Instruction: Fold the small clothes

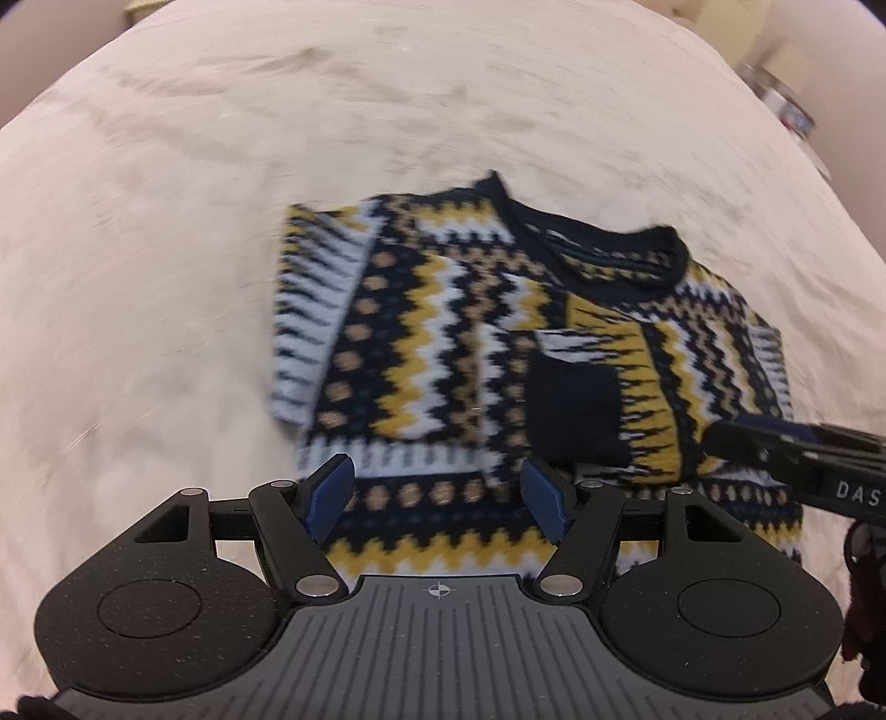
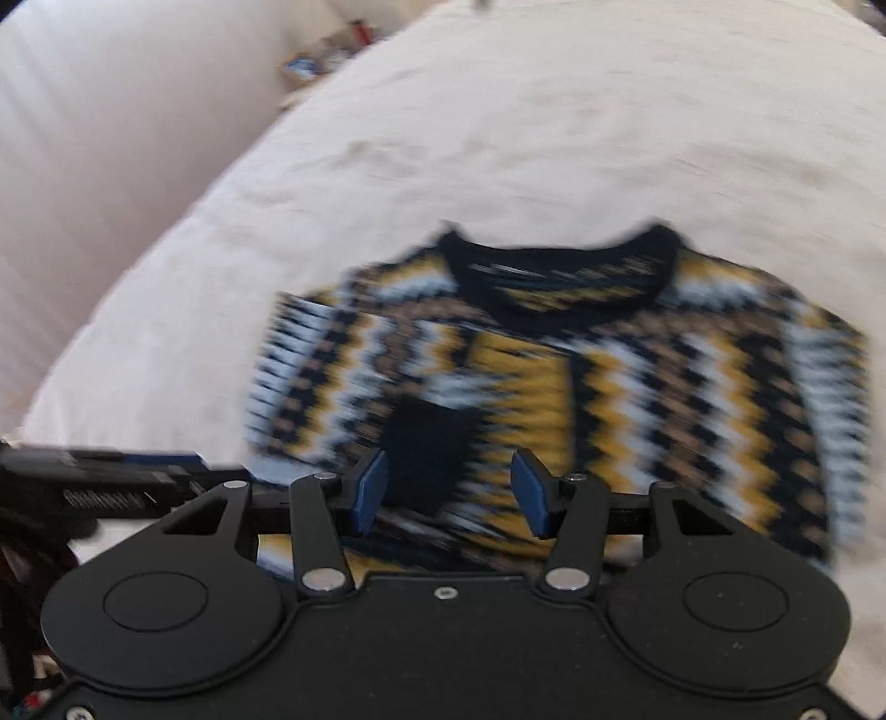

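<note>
A small knitted sweater (image 1: 454, 332) with navy, yellow and white zigzag bands lies flat on a cream bedsheet (image 1: 194, 194), neck hole away from me, both sleeves folded in over the body. It also shows, blurred, in the right wrist view (image 2: 637, 387). My left gripper (image 1: 437, 498) is open and empty, hovering over the sweater's near hem. My right gripper (image 2: 448, 493) is open and empty over the hem near the folded navy cuff (image 2: 432, 448). The right gripper's finger shows at the right edge of the left wrist view (image 1: 786, 448).
The bed's left edge (image 2: 166, 221) drops to a pale wall or floor. Small cluttered items (image 2: 326, 50) sit beyond the bed's far corner. The left gripper's finger reaches in at the left of the right wrist view (image 2: 111, 471).
</note>
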A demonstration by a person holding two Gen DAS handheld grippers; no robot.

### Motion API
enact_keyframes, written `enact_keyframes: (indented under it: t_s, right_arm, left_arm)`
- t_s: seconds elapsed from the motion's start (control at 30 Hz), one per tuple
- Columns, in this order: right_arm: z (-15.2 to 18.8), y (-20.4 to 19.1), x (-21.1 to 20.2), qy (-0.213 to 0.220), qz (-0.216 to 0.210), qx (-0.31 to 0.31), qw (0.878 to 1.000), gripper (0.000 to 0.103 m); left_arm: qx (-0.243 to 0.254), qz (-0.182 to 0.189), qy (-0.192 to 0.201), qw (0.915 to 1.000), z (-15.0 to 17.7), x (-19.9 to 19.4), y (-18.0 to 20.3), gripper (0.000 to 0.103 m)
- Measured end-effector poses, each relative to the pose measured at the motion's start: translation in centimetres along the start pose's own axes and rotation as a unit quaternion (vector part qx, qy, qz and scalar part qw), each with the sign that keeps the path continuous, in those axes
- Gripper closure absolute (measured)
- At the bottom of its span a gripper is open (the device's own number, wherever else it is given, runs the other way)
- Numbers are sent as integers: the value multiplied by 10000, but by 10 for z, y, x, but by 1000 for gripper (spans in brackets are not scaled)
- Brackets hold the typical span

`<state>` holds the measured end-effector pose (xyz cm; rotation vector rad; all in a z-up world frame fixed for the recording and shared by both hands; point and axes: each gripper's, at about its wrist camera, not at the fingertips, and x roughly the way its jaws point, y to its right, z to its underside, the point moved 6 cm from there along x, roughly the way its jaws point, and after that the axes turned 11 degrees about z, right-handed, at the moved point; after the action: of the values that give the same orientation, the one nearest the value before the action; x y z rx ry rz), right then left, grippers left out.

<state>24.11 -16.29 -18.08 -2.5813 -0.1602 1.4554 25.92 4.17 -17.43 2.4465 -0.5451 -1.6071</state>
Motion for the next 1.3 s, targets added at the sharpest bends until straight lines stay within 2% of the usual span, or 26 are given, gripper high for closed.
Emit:
enact_keyframes:
  t_s: [0.17, 0.3, 0.53, 0.6, 0.73, 0.9, 1.03, 1.17, 1.3]
  right_arm:
    - [18, 42, -9, -169, 347, 479, 9981, 45]
    - [26, 61, -14, -251, 462, 696, 9962, 45]
    - [28, 75, -7, -380, 491, 894, 9941, 45]
    - [27, 75, -6, -388, 463, 899, 9941, 45]
    - [22, 74, -3, -366, 411, 826, 9951, 45]
    - [20, 72, 2, -397, 367, 807, 9953, 45]
    - [22, 70, 5, -455, 339, 798, 9952, 45]
    - [22, 68, 8, -499, 315, 768, 9953, 45]
    - [22, 66, 9, -514, 312, 740, 9954, 45]
  left_arm:
    - [522, -33, -175, 9985, -2, 27, 28, 38]
    - [998, -84, -271, 9946, 2, 49, 52, 38]
    - [2134, -348, -506, 9750, 19, 82, 79, 37]
    - [2226, -478, -515, 9724, 18, 85, 75, 37]
    - [1638, -748, -260, 9833, 5, 72, 47, 37]
    - [665, -1153, -190, 9909, -5, 57, -10, 37]
    - [125, -817, -152, 9965, -8, 49, -35, 38]
    - [17, -520, -122, 9986, -7, 50, -41, 38]
    - [28, -442, -128, 9989, -9, 56, -41, 38]
